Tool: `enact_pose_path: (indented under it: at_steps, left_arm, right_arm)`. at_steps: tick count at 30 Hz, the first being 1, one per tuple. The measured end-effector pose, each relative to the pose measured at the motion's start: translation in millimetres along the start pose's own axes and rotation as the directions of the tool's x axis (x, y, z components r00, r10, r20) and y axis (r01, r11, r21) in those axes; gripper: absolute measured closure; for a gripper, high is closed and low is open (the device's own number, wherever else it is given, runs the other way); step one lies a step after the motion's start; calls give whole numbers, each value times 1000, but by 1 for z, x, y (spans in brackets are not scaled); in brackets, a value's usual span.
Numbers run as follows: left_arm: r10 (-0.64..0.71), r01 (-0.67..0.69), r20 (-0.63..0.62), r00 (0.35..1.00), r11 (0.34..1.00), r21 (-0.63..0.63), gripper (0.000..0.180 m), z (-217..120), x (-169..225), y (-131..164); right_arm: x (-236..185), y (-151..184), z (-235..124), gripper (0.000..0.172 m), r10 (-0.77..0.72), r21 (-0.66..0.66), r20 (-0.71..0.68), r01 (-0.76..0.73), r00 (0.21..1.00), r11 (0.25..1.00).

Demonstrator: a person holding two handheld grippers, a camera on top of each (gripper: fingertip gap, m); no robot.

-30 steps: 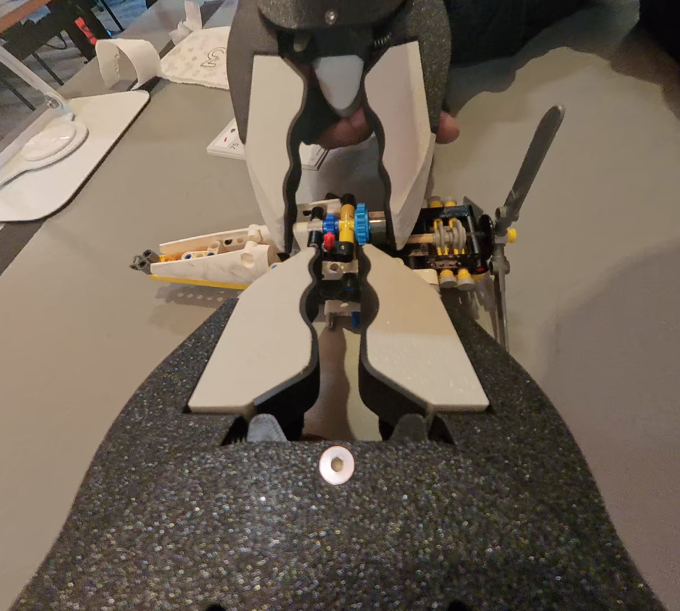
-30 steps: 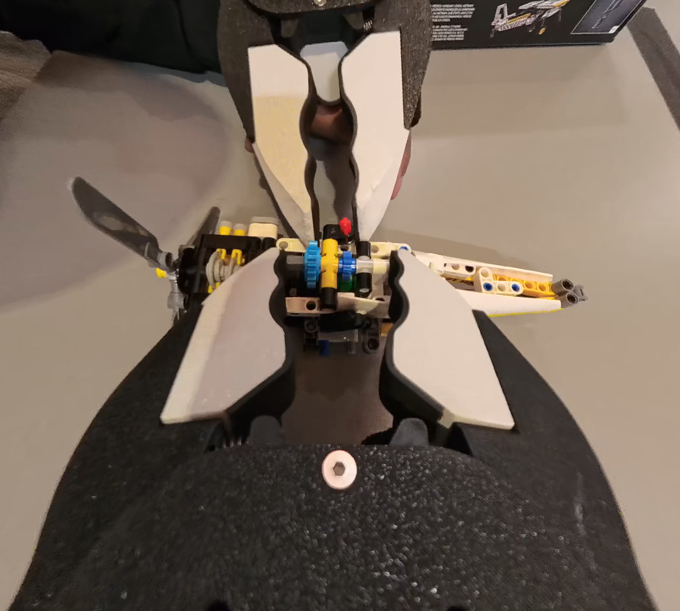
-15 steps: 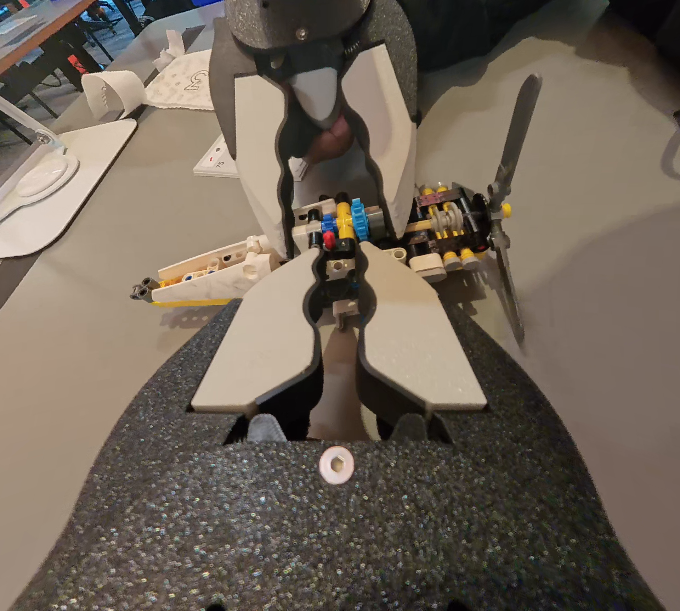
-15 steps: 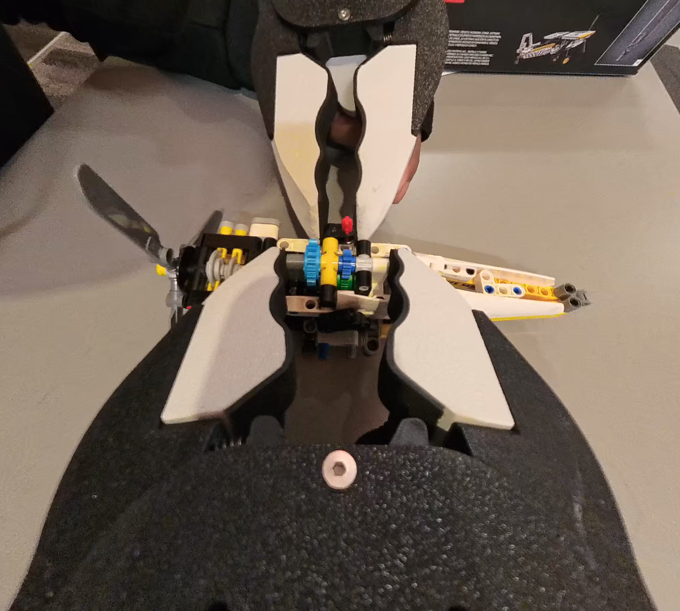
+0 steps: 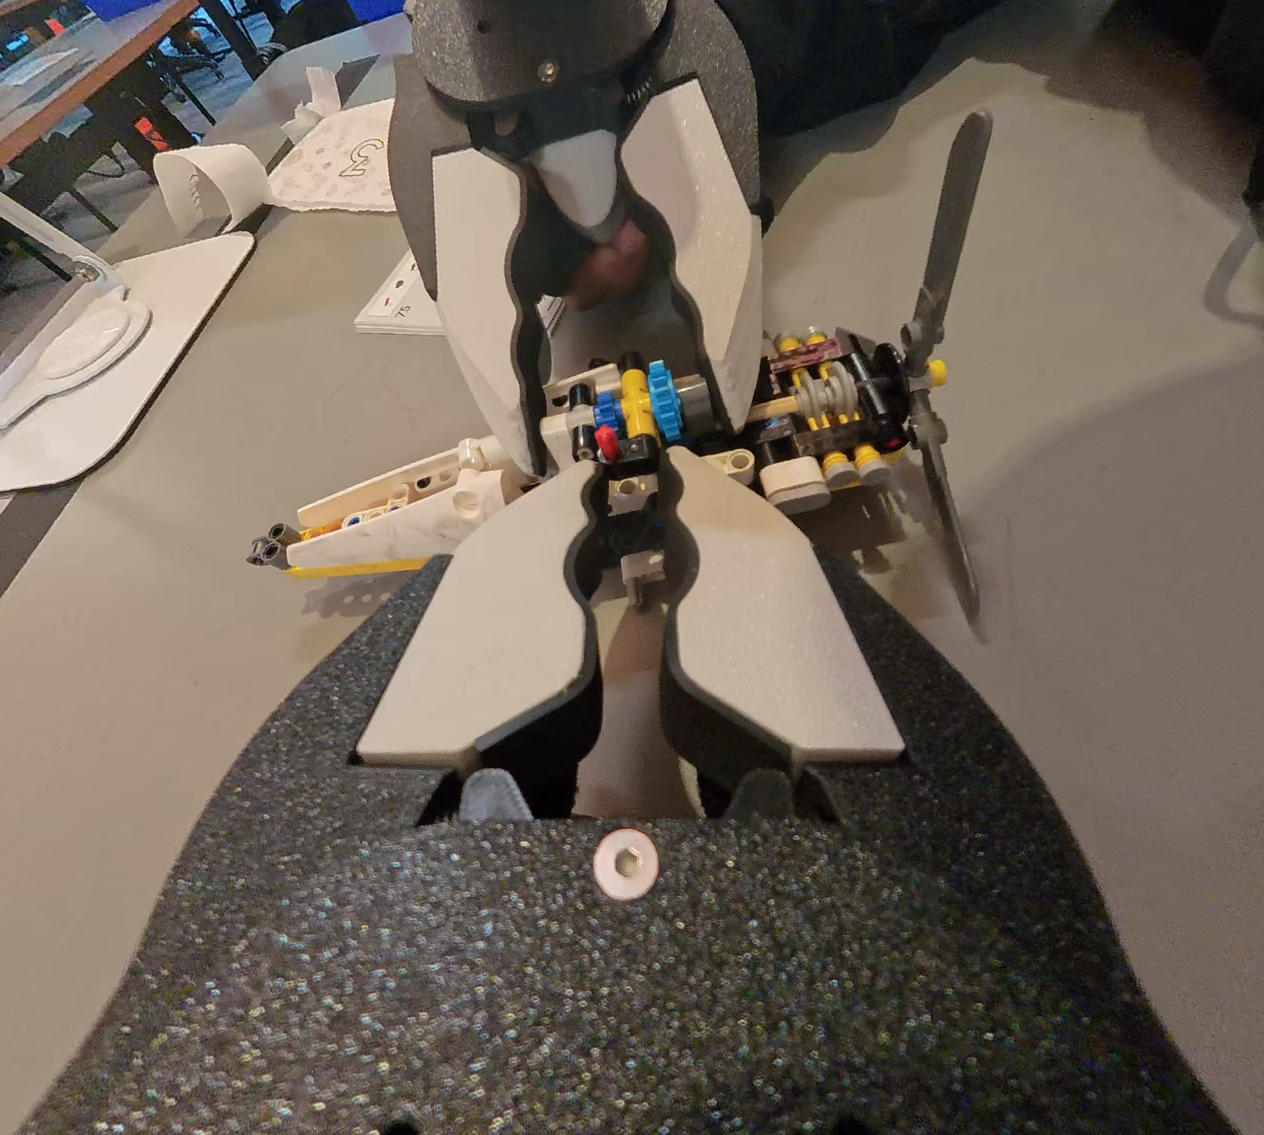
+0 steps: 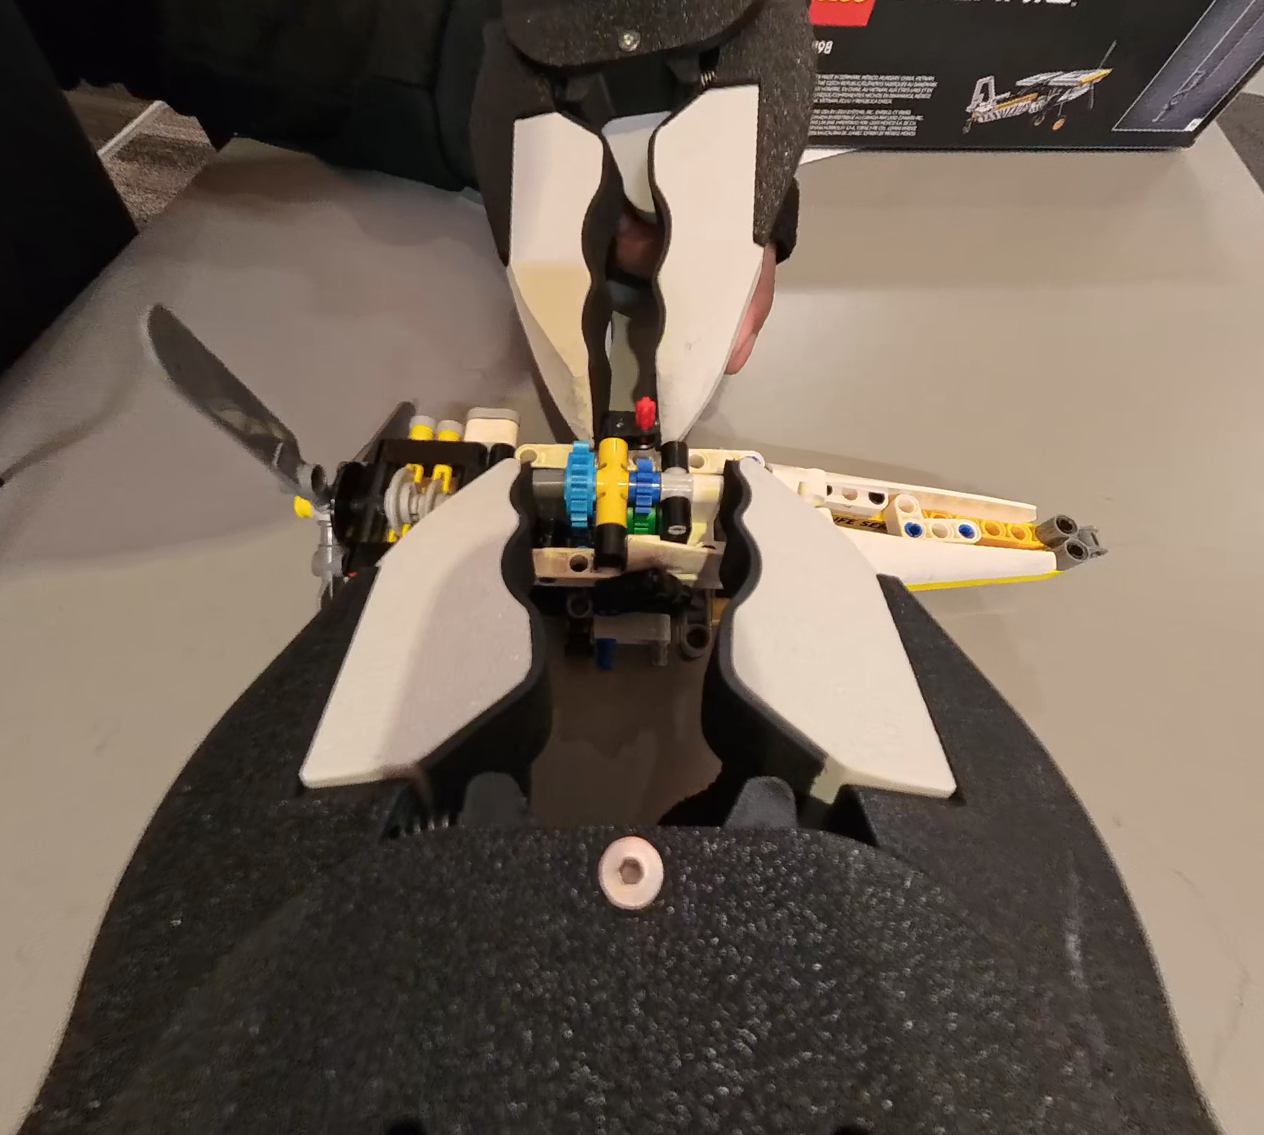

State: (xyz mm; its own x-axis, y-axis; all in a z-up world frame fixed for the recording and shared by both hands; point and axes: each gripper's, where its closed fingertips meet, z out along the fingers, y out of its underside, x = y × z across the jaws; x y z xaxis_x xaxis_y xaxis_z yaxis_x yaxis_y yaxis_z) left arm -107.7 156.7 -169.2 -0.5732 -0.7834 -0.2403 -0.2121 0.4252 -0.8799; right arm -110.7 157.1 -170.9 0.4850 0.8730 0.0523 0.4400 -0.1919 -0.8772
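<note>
Two grippers meet head-on over one brick-built model plane (image 6: 615, 507) lying on the grey table (image 6: 957, 350).

Left gripper (image 5: 633, 473): fingers nearly together, narrow gap, tips clamped on a small black piece (image 5: 633, 452) with a red pin (image 5: 605, 440) on the near side of the fuselage. From the right wrist view the same tips pinch that black piece from both sides, pads against it.

Right gripper (image 6: 622, 486): fingers wide apart, straddling the mid fuselage. Both inner pads sit against the ends of the white frame; between them lie the light-blue gear (image 6: 578, 483), the yellow cross piece (image 6: 611, 497) and the dark-blue gear (image 6: 643, 480). Grasp spans the body crosswise.

Outward from the fingers: grey propeller (image 6: 226, 397) and black-and-yellow engine block (image 6: 410, 486) at the nose, left in the right wrist view; white-and-yellow tail (image 6: 957, 527) tapering to the right, resting on the table.

Behind the left gripper a black printed box (image 6: 1026, 28) stands on the table. A dark sleeve (image 6: 308, 42) runs to each gripper.

Behind the right gripper: white booklet (image 5: 403, 302), paper bag (image 5: 342, 172), white lamp base (image 5: 102, 343).
</note>
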Motion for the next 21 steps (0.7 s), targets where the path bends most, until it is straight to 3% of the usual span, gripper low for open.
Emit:
enact_pose_path:
  at_steps: [5,11,21]
  left_arm:
    - [6,-6,1,1000,1000,-5,165,-2,1,1]
    - [-91,86,82,993,994,62,165,-41,-16,5]
    - [-58,59,60,996,998,-15,164,-21,-7,9]
  right_arm:
    - [1,1,-1,119,0,0,-4,0,1000,1000]
    - [29,16,-28,119,66,-6,-84,-67,994,998]
    - [14,9,-15,119,13,-21,-71,-15,997,1000]
